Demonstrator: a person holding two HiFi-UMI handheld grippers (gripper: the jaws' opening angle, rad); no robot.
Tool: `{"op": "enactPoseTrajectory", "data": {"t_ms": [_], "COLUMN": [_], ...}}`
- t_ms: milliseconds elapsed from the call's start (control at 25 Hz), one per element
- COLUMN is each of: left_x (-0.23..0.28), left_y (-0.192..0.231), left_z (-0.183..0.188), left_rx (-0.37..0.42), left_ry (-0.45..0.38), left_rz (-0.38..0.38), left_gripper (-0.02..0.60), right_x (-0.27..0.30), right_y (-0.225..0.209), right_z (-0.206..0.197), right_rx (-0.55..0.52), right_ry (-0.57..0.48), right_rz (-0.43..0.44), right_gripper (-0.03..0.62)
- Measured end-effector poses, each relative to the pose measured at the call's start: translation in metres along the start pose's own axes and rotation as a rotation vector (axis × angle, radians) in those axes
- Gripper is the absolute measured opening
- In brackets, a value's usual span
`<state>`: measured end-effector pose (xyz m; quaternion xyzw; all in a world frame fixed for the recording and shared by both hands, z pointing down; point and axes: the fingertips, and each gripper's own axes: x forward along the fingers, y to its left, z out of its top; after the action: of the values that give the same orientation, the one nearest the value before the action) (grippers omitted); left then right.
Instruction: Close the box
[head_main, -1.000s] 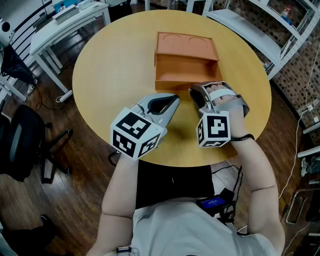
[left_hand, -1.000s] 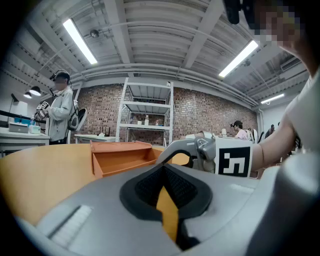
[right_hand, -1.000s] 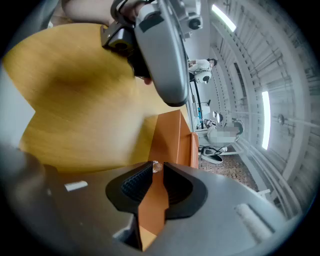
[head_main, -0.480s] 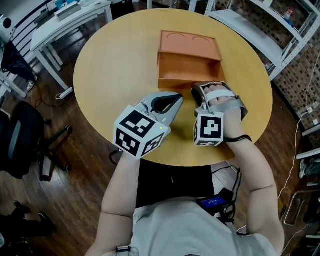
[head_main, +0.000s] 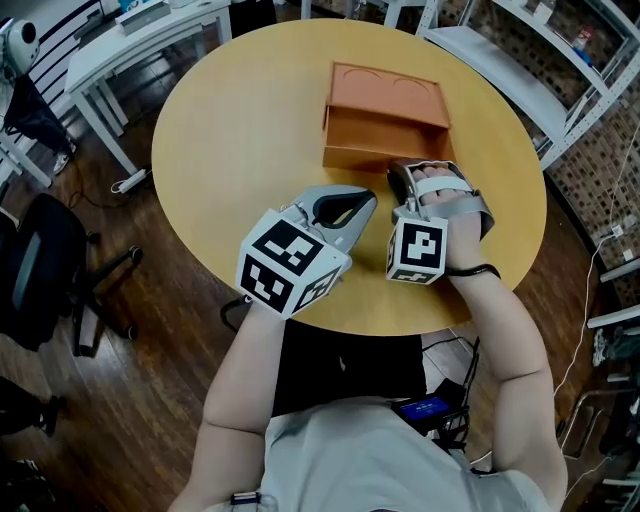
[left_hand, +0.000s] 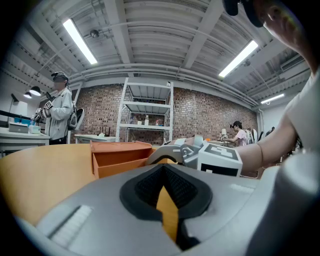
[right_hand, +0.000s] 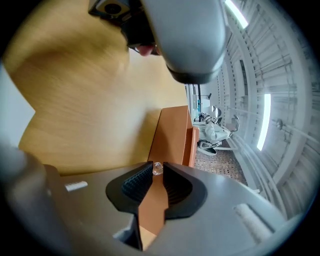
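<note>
Box (head_main: 388, 95) sits upper centre of the head view on the round table (head_main: 240, 130). It's still open: the panel with two round recesses is at the back and the open cavity (head_main: 378, 132) faces you.

Right gripper (head_main: 398, 176) is at the box's near right corner. Its jaws are closing, with a small clear knob (right_hand: 157, 169) pinched between the tips and the orange wall right behind it. The grip looks good from the right gripper view.

Left gripper (head_main: 368, 203) is lower left of the box, near it but not touching. Its tips are together with nothing between them, only table showing through the slot.

I read this step as moving the knobbed part home. I can't tell from here whether it slides or hinges.

How to do it well:
- Keep the pinch centred. The knob is tiny and smooth-looking, so it'll pop out if you twist.
- Move along the part's own travel, straight and slow. Don't lever sideways.
- The box looks light, so it may skate toward the top of the frame. Bring the left gripper against the box's left wall to brace it.
- Release only once the edges sit flush.
</note>
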<state>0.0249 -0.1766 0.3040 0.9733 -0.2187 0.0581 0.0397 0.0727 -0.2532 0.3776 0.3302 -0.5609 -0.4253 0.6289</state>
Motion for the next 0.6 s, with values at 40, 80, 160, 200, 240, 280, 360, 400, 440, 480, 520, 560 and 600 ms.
{"op": "enactPoseTrajectory", "data": {"t_ms": [40,80,160,200,240,280,360,400,440,480,520,560,600], "left_x": [-0.001,-0.002,-0.006,-0.006,-0.006,-0.006,-0.003,-0.002,-0.002,-0.002,-0.002,-0.001,-0.001], "left_y": [0.002,0.004,0.008,0.010,0.010,0.009,0.005,0.003,0.002,0.002,0.002,0.002,0.003], "left_z": [0.001,0.002,0.003,0.003,0.004,0.004,0.005,0.005,0.007,0.008,0.009,0.010,0.010], "left_rx": [-0.001,-0.002,-0.004,-0.005,-0.005,-0.007,-0.007,-0.004,0.000,0.005,0.007,0.008,0.009], "left_ry": [0.001,0.001,0.001,0.001,0.001,0.002,0.007,0.009,0.009,0.009,0.009,0.010,0.011], "left_rz": [0.000,0.000,0.001,0.002,0.003,0.005,0.009,0.011,0.015,0.019,0.021,0.020,0.018], "left_gripper": [0.001,0.002,0.002,0.001,0.001,0.002,0.001,0.002,0.000,0.001,0.000,0.002,0.001], "right_x": [0.003,0.007,0.018,0.023,0.028,0.032,0.038,0.041,0.045,0.049,0.054,0.058,0.063], "right_y": [-0.004,-0.007,-0.014,-0.017,-0.019,-0.021,-0.023,-0.024,-0.027,-0.029,-0.032,-0.035,-0.038], "right_z": [0.000,0.001,0.004,0.003,0.002,-0.001,-0.007,-0.010,-0.012,-0.014,-0.016,-0.018,-0.020], "right_rx": [0.004,0.006,0.012,0.018,0.027,0.035,0.038,0.035,0.034,0.035,0.038,0.039,0.038], "right_ry": [0.002,0.004,0.008,0.007,0.004,0.001,0.001,0.005,0.009,0.013,0.018,0.024,0.031], "right_rz": [-0.001,-0.001,0.000,-0.001,-0.003,-0.006,-0.013,-0.018,-0.023,-0.028,-0.034,-0.041,-0.050], "right_gripper": [0.066,0.066,0.066,0.066,0.066,0.064,0.066,0.066,0.066,0.066,0.066,0.066,0.066]}}
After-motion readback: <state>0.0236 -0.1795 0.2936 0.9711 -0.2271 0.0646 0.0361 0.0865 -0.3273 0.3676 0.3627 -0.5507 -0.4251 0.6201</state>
